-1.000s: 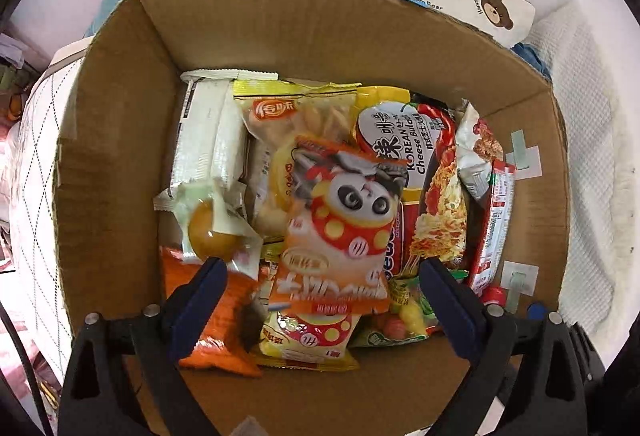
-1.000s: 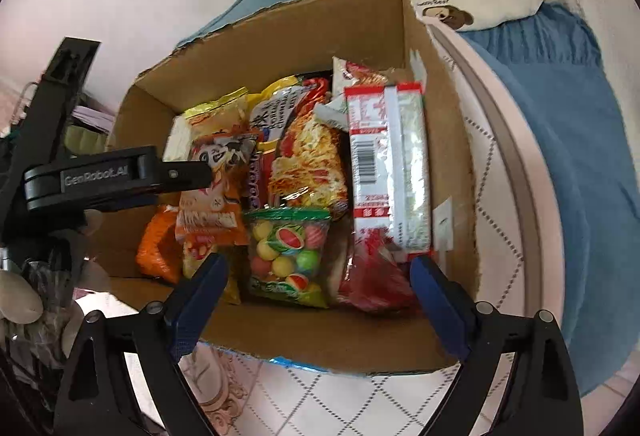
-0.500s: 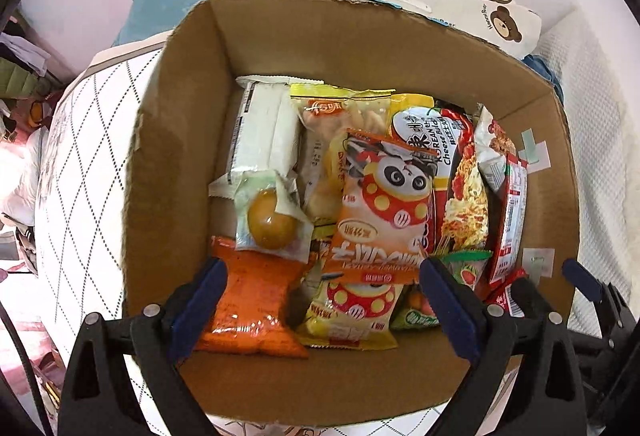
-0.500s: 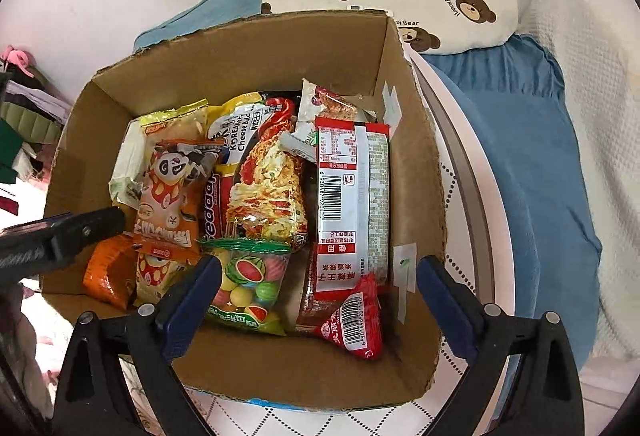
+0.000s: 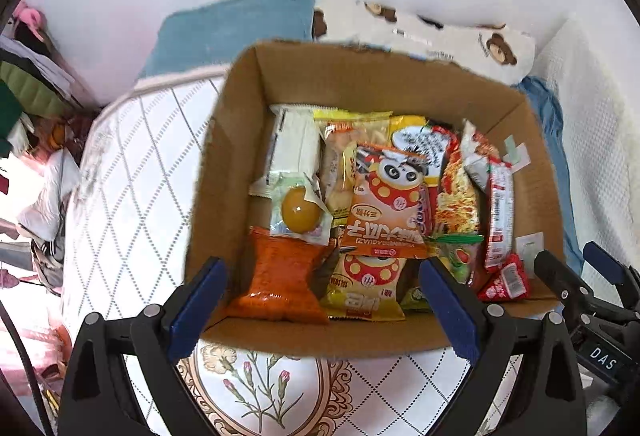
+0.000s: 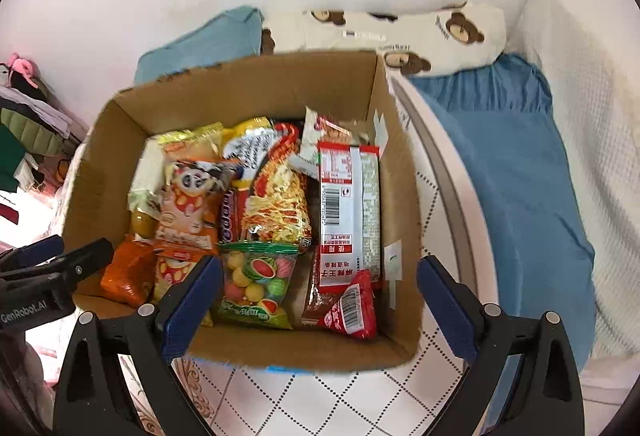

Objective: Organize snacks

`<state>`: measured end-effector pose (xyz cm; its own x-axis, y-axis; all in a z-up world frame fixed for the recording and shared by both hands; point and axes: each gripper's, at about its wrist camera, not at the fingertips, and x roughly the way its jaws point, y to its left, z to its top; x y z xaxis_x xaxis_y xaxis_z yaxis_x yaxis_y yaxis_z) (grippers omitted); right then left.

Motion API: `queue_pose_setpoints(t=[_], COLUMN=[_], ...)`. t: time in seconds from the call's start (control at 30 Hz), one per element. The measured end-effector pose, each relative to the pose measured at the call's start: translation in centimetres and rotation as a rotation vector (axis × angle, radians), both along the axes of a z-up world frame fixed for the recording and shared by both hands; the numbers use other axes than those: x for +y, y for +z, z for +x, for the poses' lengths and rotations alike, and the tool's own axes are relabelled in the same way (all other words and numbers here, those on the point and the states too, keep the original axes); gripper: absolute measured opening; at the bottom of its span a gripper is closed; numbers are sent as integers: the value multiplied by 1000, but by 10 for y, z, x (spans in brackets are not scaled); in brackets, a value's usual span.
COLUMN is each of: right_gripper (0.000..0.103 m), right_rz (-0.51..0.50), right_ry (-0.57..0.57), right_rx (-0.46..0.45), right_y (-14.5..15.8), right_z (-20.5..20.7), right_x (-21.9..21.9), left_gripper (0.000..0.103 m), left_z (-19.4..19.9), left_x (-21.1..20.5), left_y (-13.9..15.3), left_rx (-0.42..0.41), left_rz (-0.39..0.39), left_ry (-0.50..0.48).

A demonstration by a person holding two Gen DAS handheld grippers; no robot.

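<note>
An open cardboard box [image 5: 224,196] [image 6: 100,176] on a quilted mattress holds several snack packets. Among them are an orange packet [image 5: 280,284], a panda packet [image 5: 388,204], a clear-wrapped egg [image 5: 300,212] and a noodle pack [image 5: 456,196]. In the right wrist view a long red-and-white packet [image 6: 348,204], a fruit candy bag [image 6: 256,280] and a small red packet [image 6: 352,308] lie on the box's right side. My left gripper [image 5: 320,296] hangs open above the box's near left part, holding nothing. My right gripper [image 6: 320,288] stands open above the near right part, also holding nothing.
The white diamond-quilted mattress [image 5: 132,196] surrounds the box. Behind it lie a teal pillow [image 5: 232,28] and a bear-print pillow [image 6: 400,32]. A blue blanket [image 6: 512,164] and white knitted cover are at the right. Piled clothes [image 5: 24,84] sit at the far left.
Both grippers have risen and drawn back from the box, which now looks smaller, with more mattress and wall around it. The snacks have not moved.
</note>
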<state>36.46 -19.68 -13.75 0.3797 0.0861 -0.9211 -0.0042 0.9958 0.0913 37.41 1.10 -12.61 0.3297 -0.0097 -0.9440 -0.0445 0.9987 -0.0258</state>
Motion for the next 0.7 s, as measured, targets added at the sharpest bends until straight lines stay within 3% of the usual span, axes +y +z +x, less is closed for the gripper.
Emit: queue_pose_setpoints(t=[0.27,0.7], right_gripper=[100,101], right_rz=[-3,8], right_ry=[28,44], right_rx=[-135,-275], right_y=[58,124], right_z=[-51,-143], right_x=[5,3], left_gripper=[98,98], left_z=[-46,-136], left_x=[6,2], left_y=[45,104], left_rx=[-134,-310], left_rz=[-15,5], left_ry=[16,-11])
